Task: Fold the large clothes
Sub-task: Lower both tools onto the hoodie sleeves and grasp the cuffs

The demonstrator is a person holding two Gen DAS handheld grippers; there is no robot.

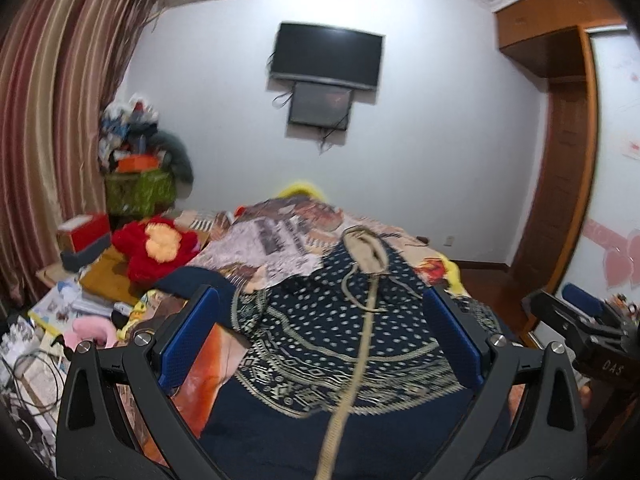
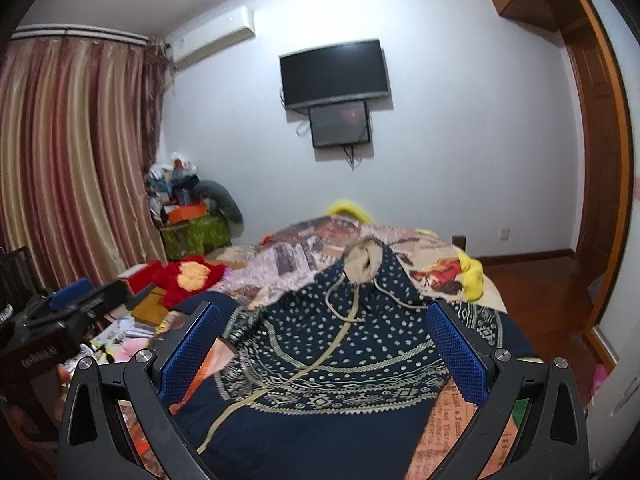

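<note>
A large navy hooded garment (image 1: 340,332) with beige dots, patterned bands and a beige zip line lies spread front-up on the bed; its beige-lined hood (image 1: 366,252) points to the far end. The same garment (image 2: 336,352) fills the right wrist view, hood (image 2: 364,262) away from me. My left gripper (image 1: 320,312) hovers open above the garment's lower part, nothing between its blue pads (image 1: 188,340). My right gripper (image 2: 324,320) is likewise open over the garment, pads (image 2: 456,352) apart. Each gripper shows at the edge of the other's view.
A printed bedspread (image 1: 272,240) covers the bed, with a yellow blanket edge (image 2: 472,272) at the right. A red plush toy (image 1: 156,248), boxes and papers (image 1: 64,308) crowd the left side. Striped curtains (image 1: 52,120), a wall television (image 1: 326,56) and a wooden wardrobe (image 1: 568,160) surround the bed.
</note>
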